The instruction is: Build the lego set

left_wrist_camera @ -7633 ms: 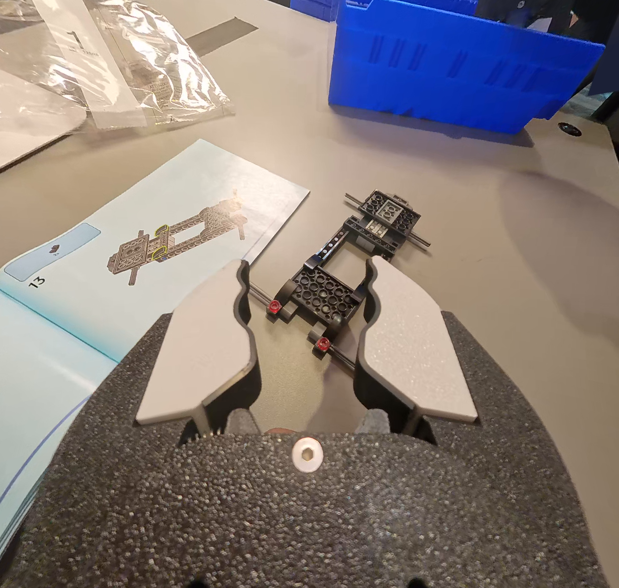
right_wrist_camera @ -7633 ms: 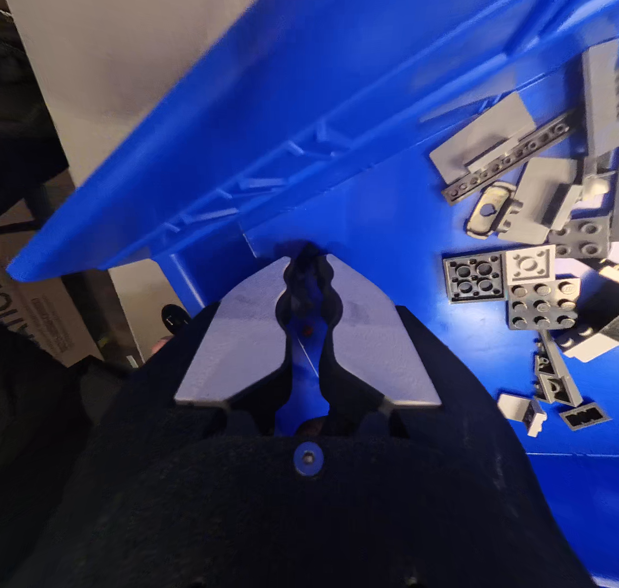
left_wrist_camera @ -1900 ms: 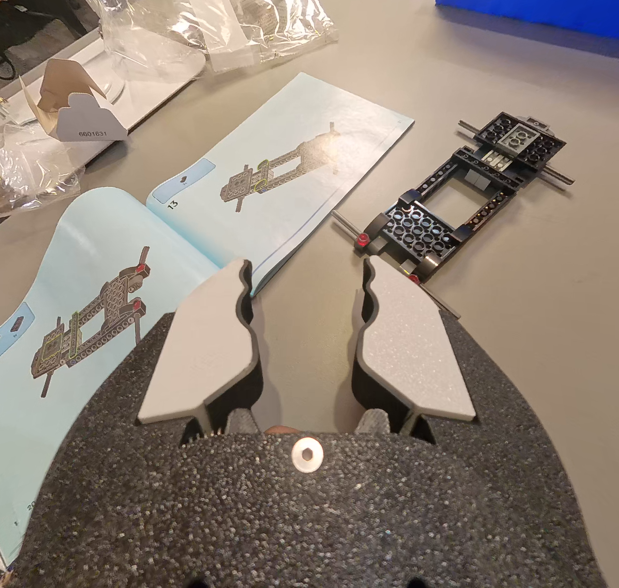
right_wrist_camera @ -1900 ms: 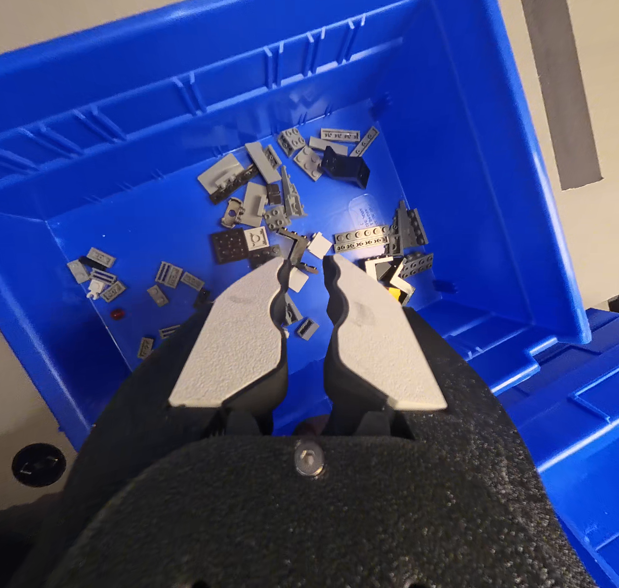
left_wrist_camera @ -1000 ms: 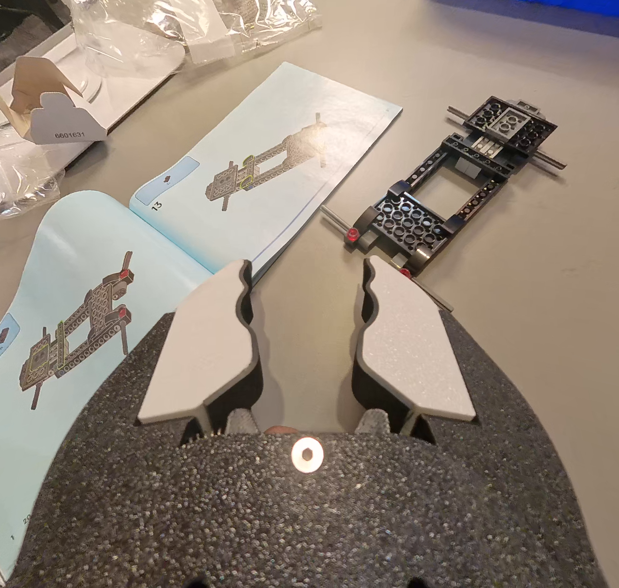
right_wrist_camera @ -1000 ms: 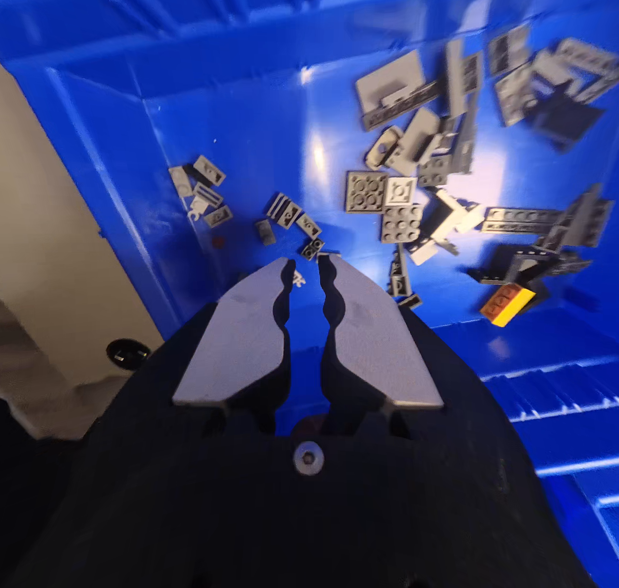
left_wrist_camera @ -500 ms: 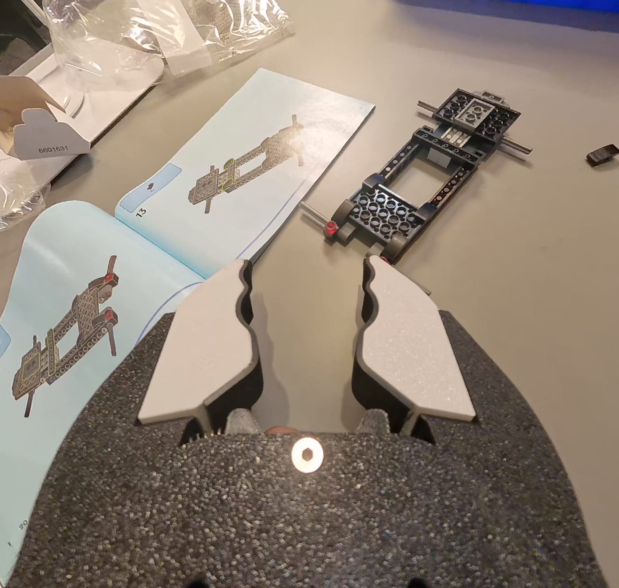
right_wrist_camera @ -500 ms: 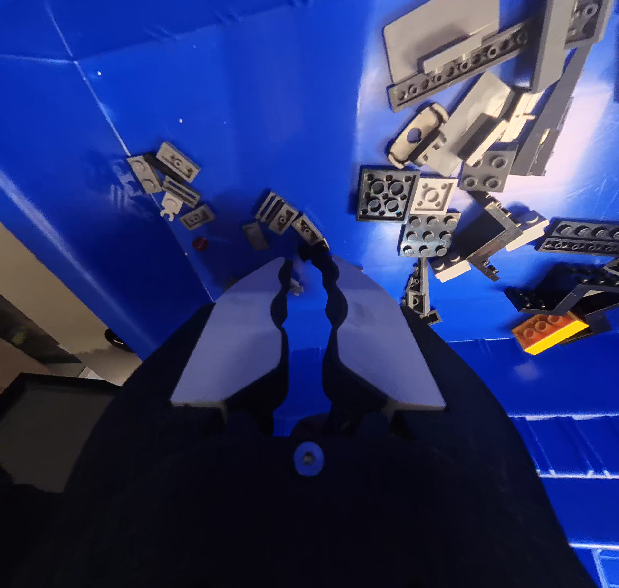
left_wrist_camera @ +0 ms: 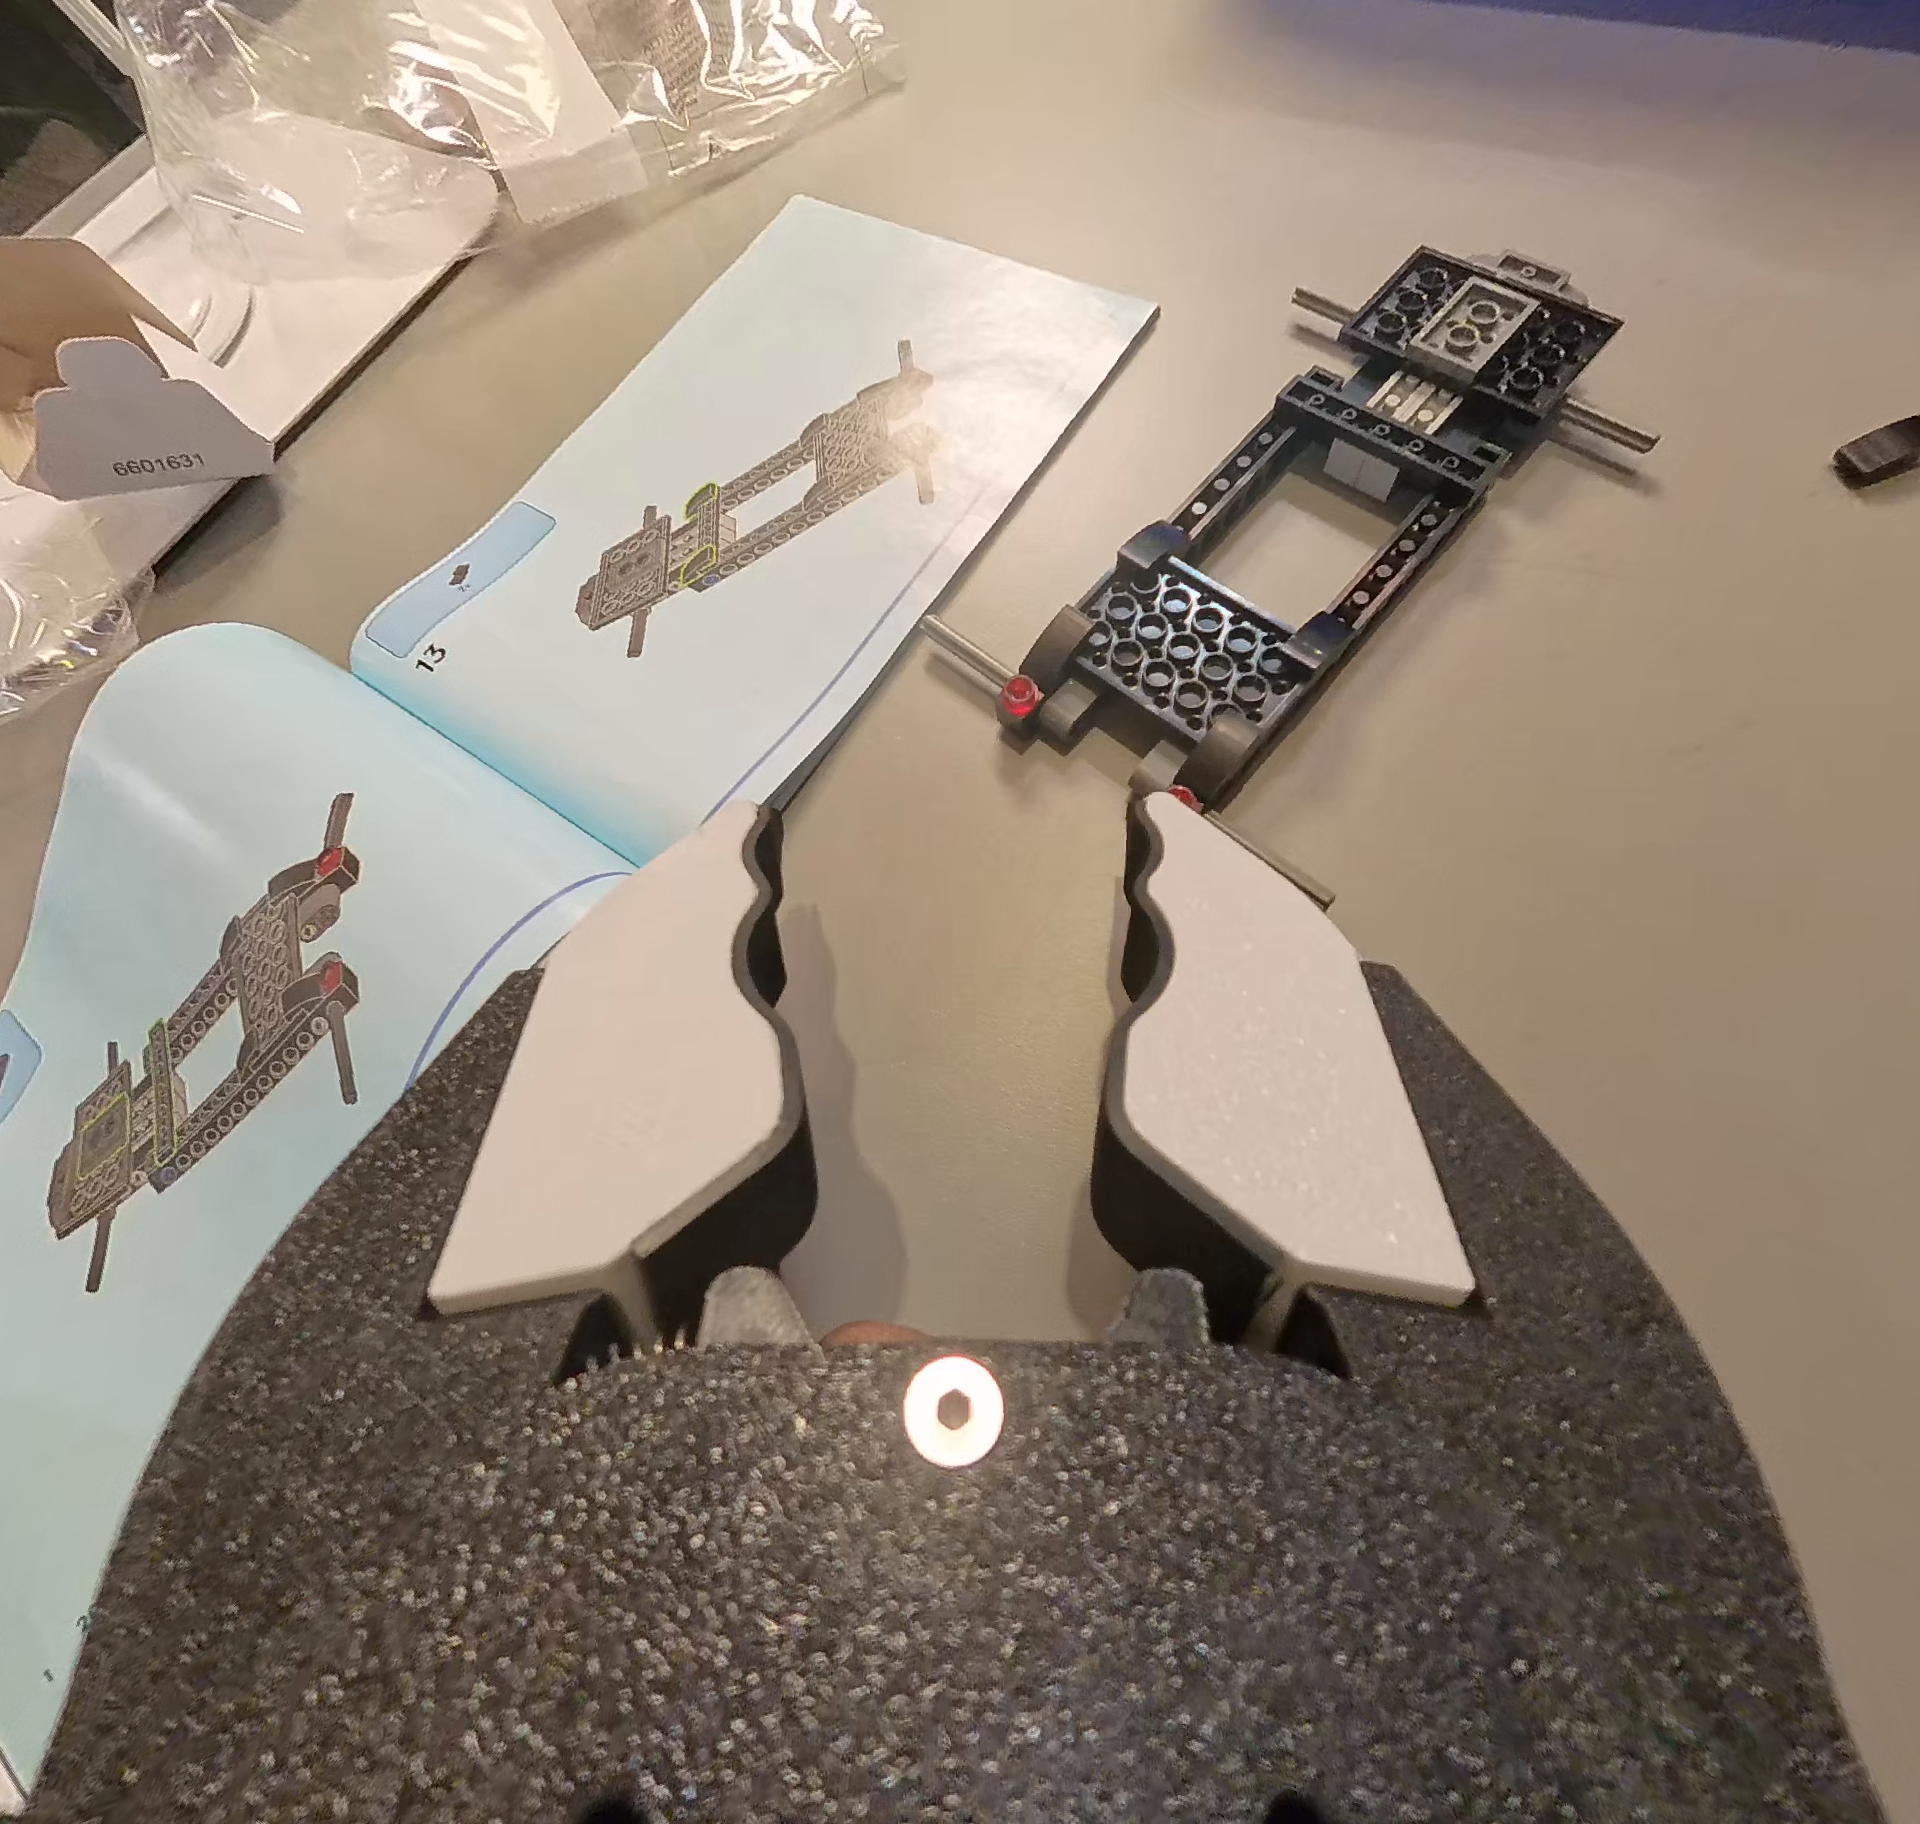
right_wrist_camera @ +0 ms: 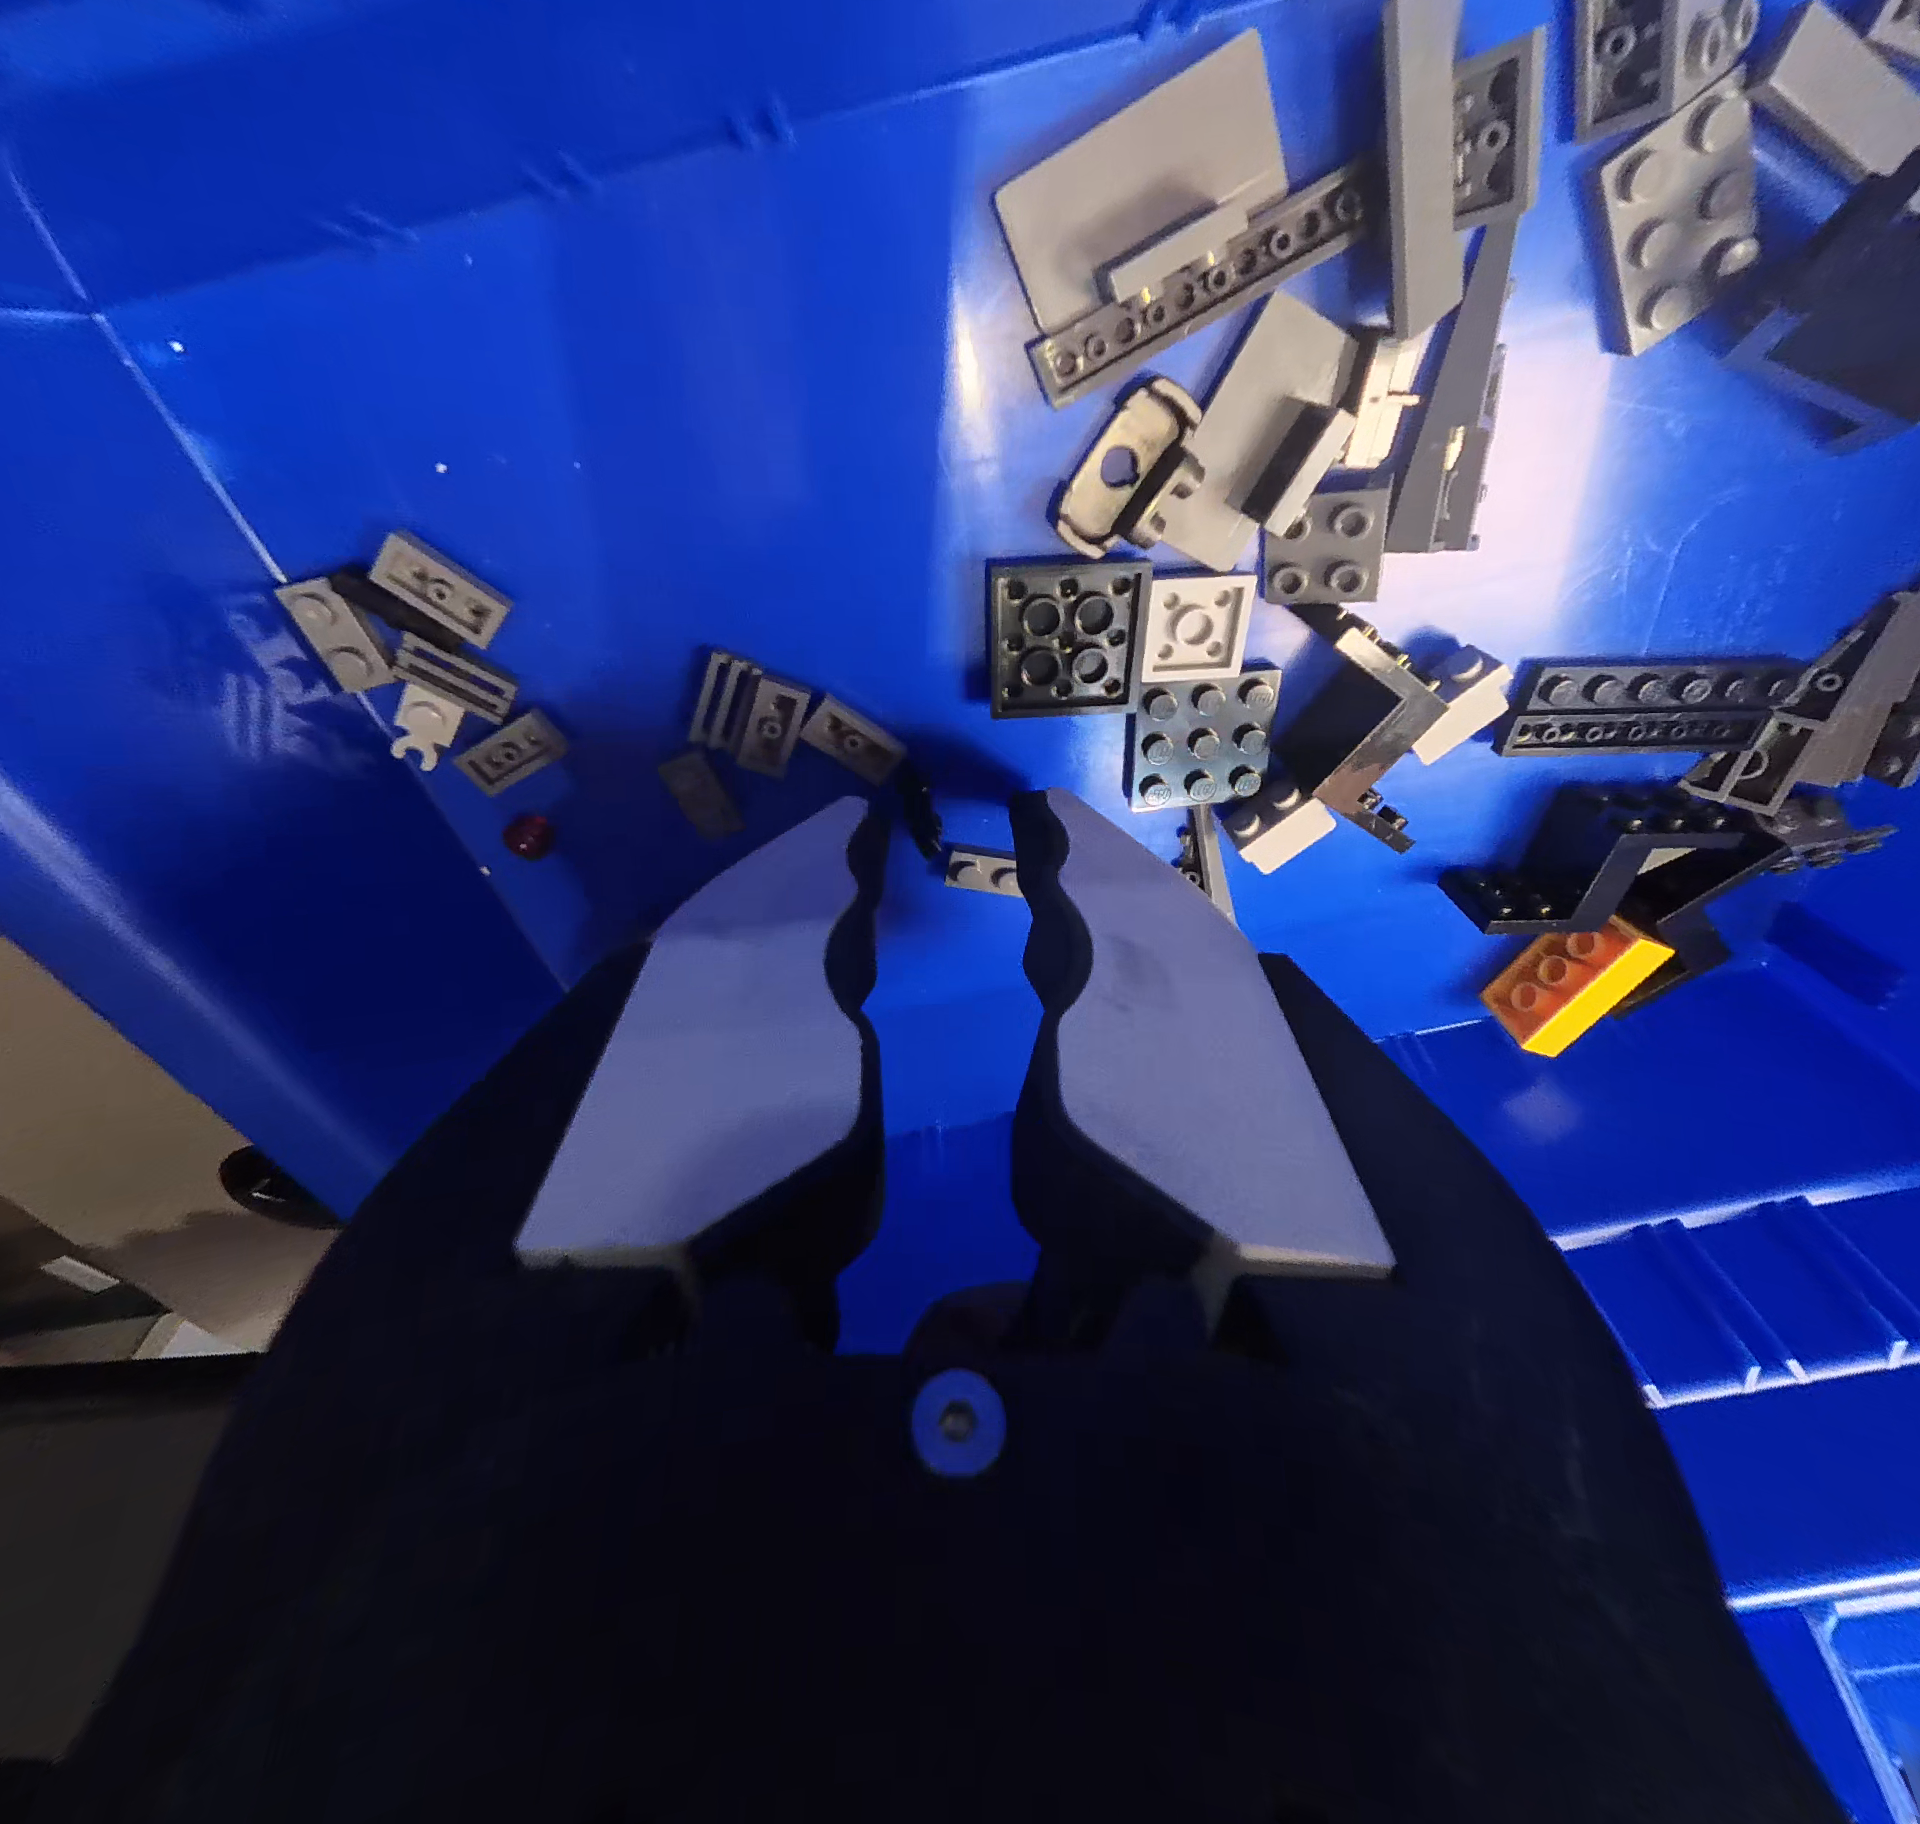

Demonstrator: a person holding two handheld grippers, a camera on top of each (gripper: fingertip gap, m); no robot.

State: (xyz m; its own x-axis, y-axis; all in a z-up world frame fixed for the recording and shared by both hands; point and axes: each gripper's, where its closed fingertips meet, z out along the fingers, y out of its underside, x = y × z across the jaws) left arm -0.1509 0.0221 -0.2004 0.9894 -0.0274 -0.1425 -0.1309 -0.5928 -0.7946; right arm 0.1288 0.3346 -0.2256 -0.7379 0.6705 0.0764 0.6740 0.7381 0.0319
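My left gripper (left_wrist_camera: 951, 824) is open and empty, just above the grey table. A black brick-built car chassis (left_wrist_camera: 1309, 538) with grey axles and red studs lies right ahead of its right fingertip (left_wrist_camera: 1153, 818). My right gripper (right_wrist_camera: 940, 818) is low inside a blue bin (right_wrist_camera: 623, 268) and stands open. A small black piece (right_wrist_camera: 920, 810) and a small grey plate (right_wrist_camera: 982, 872) lie on the bin floor between its fingertips, and the pads do not press on them.
An open light-blue instruction booklet (left_wrist_camera: 727, 486) lies left of the chassis, with clear plastic bags (left_wrist_camera: 499, 39) and a white box (left_wrist_camera: 135, 424) behind it. A small black part (left_wrist_camera: 1881, 460) lies at the right. The bin holds several grey and black bricks (right_wrist_camera: 1195, 725) and an orange-yellow one (right_wrist_camera: 1569, 985). Tip to tip, the grippers are about 40 centimeters apart.
My right gripper has dropped lower into the bin toward the small pieces on the left, and its jaws have widened. My left gripper has drifted a little; the chassis now sits further left.
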